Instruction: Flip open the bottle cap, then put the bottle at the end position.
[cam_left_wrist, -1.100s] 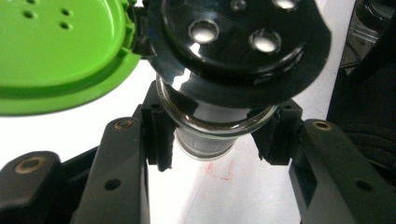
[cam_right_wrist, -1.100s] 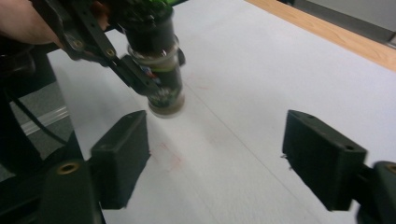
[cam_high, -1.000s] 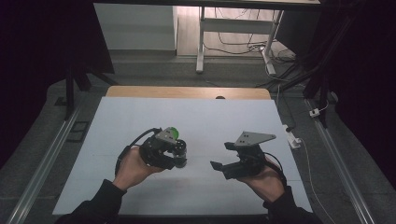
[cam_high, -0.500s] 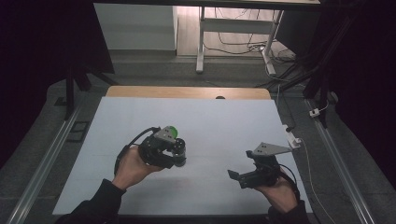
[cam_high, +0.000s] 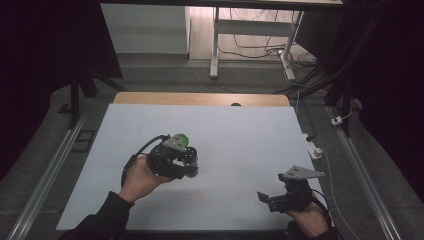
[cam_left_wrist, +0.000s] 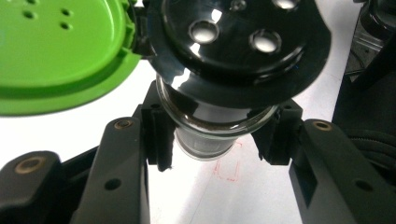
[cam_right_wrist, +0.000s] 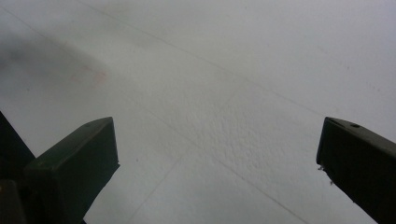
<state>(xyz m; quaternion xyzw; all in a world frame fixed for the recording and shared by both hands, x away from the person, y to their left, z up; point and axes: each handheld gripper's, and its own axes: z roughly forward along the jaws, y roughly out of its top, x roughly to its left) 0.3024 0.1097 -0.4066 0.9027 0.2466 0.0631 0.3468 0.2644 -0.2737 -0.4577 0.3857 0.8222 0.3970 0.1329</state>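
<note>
Tabletop (cam_high: 240, 135): where both hands work, a pale sheet lies under the two grippers, bare ahead of the right one.
Right gripper (cam_right_wrist: 217, 163): held low over the tabletop, jaws spread wide, nothing between them.
Left gripper (cam_left_wrist: 219, 140): clamped on a jar, one jaw pressing each side of the glass.
Jar (cam_left_wrist: 210, 126): clear glass between the jaws, its black top with round holes nearest the camera.
Lid (cam_left_wrist: 56, 51): green, flipped open, hanging beside the jar's top.
</note>
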